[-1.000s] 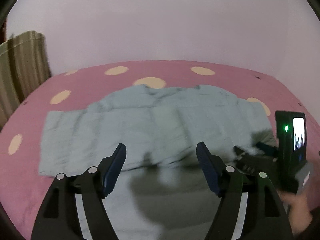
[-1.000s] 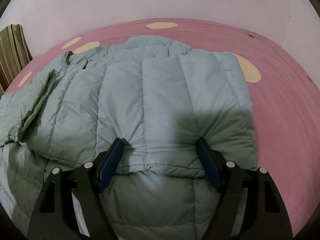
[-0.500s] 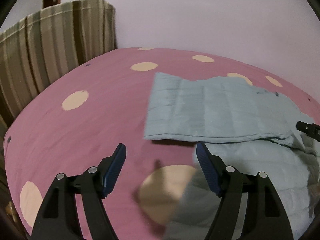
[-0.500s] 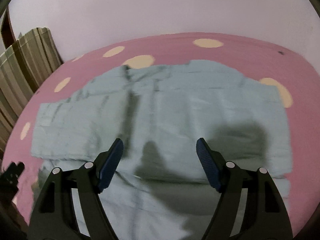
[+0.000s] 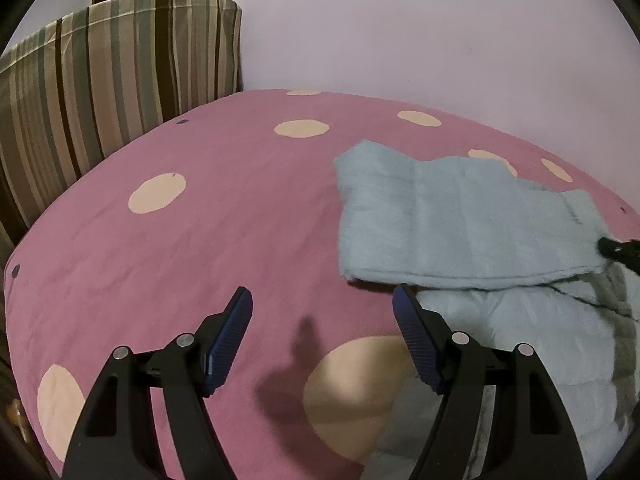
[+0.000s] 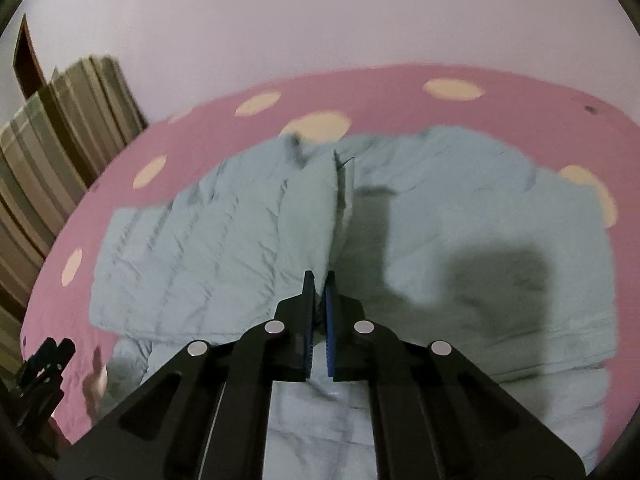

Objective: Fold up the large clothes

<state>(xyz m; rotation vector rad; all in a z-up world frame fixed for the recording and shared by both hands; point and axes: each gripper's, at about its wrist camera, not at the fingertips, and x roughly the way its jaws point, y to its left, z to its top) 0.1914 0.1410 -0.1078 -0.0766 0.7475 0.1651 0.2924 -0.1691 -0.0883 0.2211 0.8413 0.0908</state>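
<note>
Left wrist view: the left hand-held gripper hung with its jaws spread wide and empty over the pink spotted bed; the pale blue padded jacket lay at frame right. Right wrist view: the right hand-held gripper was clenched, pinching a raised fold of the jacket at frame centre.

Left claw gapes wide; right claw looks nearly closed.

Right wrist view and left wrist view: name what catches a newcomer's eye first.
A pale blue puffer jacket sprawls across a pink bedspread with cream dots. The right gripper hangs over the jacket's middle, jaws nearly shut. A striped cushion stands at the bed's far left.
</note>
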